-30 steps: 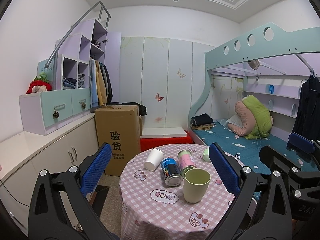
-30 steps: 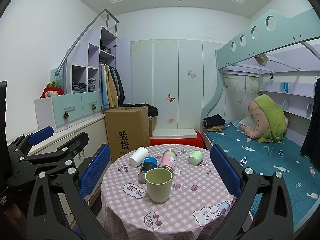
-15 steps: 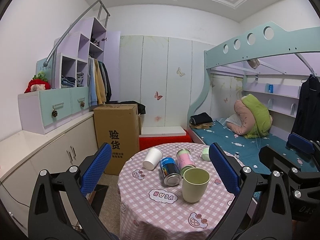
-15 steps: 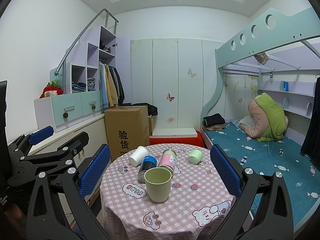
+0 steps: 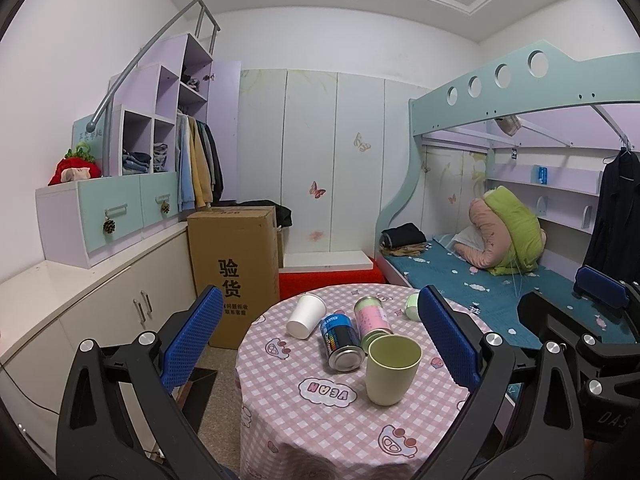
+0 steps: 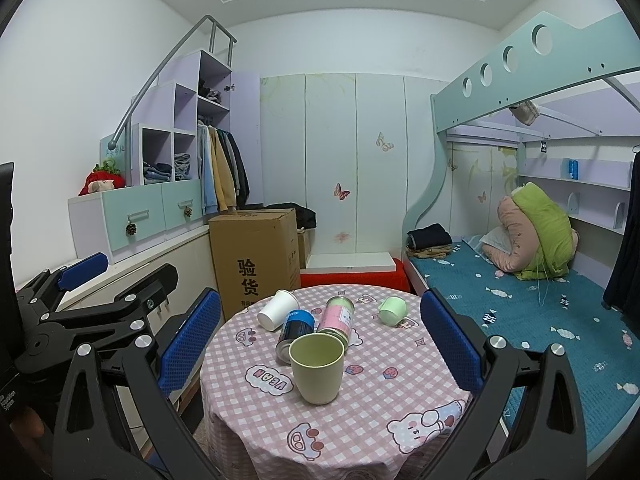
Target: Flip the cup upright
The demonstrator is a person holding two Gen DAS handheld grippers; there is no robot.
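I see the pale green cup (image 6: 317, 366) upright, mouth up, axis vertical; both grippers' jaws spread, holding nothing.

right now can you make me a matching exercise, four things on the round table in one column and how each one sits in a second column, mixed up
Things:
1. pale green cup
2. white paper cup
3. blue can
4. small mint cup

States:
A. on its side, lying just left of the pink can
B. on its side at the far right of the group, apart from the others
C. standing upright, mouth up, nearest the cameras
D. on its side at the far left of the group

Pairs: 1-C, 2-D, 3-A, 4-B
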